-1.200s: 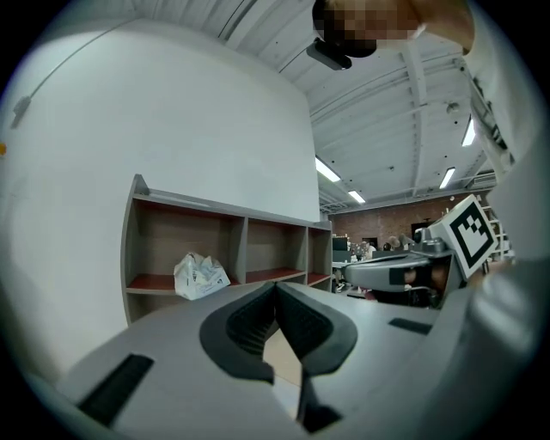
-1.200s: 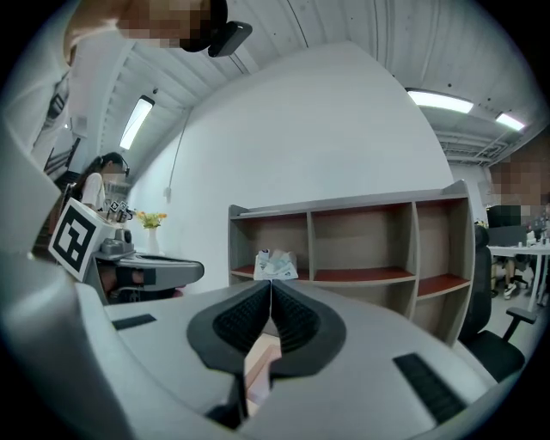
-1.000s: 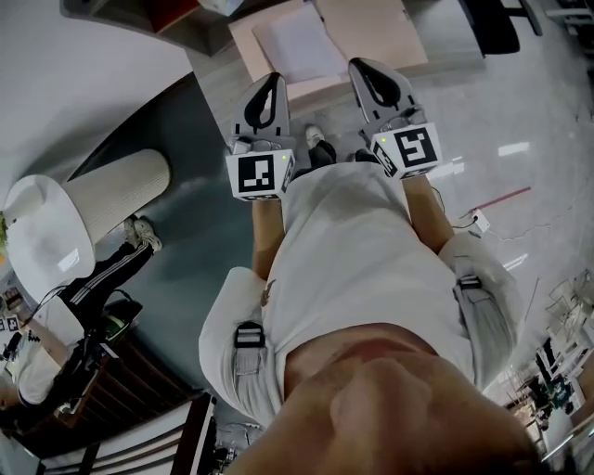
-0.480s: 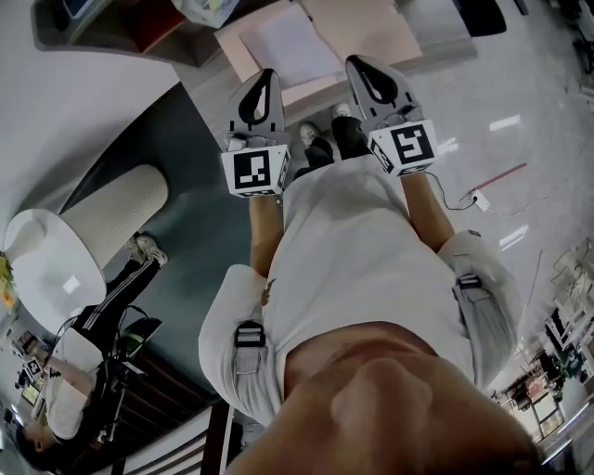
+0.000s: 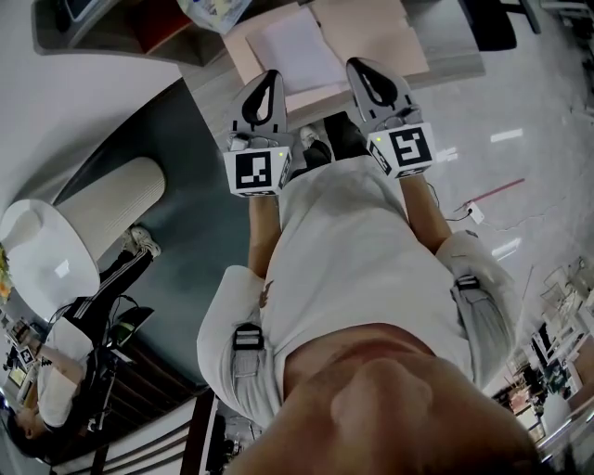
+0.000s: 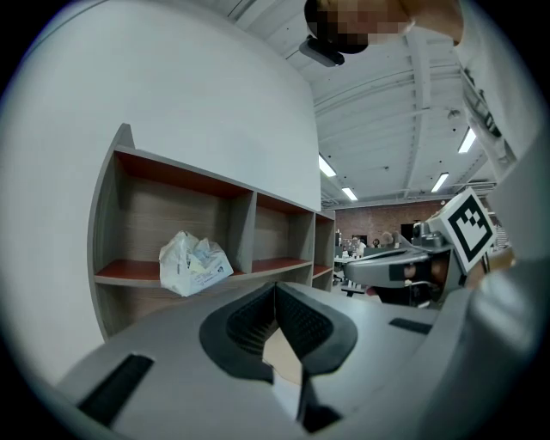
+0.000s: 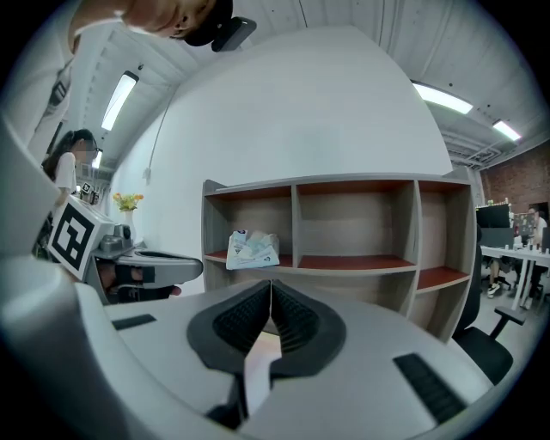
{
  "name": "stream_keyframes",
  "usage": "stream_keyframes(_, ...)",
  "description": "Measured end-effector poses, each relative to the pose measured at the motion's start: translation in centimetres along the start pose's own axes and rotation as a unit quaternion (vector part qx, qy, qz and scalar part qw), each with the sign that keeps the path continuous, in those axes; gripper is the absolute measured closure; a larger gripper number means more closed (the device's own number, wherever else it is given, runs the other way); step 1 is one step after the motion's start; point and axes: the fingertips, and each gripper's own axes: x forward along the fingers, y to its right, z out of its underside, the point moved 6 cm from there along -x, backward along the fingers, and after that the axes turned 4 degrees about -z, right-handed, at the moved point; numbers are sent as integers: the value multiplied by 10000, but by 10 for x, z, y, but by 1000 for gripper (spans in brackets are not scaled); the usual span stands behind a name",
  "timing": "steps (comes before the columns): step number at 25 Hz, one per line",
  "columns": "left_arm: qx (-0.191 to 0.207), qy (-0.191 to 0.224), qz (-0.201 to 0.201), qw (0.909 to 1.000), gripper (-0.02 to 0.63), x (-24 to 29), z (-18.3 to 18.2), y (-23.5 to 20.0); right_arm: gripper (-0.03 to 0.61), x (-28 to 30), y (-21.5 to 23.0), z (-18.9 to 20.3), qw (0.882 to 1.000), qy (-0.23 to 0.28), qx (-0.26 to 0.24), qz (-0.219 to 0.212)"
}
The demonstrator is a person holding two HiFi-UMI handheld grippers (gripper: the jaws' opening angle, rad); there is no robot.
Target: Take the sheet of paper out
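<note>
The sheet of paper (image 5: 292, 46) is white and lies flat on a peach board (image 5: 380, 28), just in front of both tongs. We see it at the top of the head view.

Far to the left, we see a big white round stand (image 5: 102, 209) on the dark floor (image 5: 186, 167). Next to it another person's leg (image 5: 116, 269) shows.

Then comes the left gripper (image 5: 269, 76). Its tip shows over the near edge of the paper, but we cannot tell if it touches. In its own view the left gripper (image 6: 276, 288) has its two jaws pressed together with nothing between them. Behind it we see a wooden shelf (image 6: 215, 185) with a crumpled white bag (image 6: 194, 262) on it.

To the right is the right gripper (image 5: 357, 67), beside the paper. In its own view the right gripper (image 7: 271, 284) is also closed tight and holds nothing.
</note>
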Motion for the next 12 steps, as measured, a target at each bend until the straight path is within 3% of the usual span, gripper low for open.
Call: stream_keyframes(12, 117, -218, -211, 9995, 591, 37, 12, 0, 557, 39, 36, 9, 9987, -96, 34, -502)
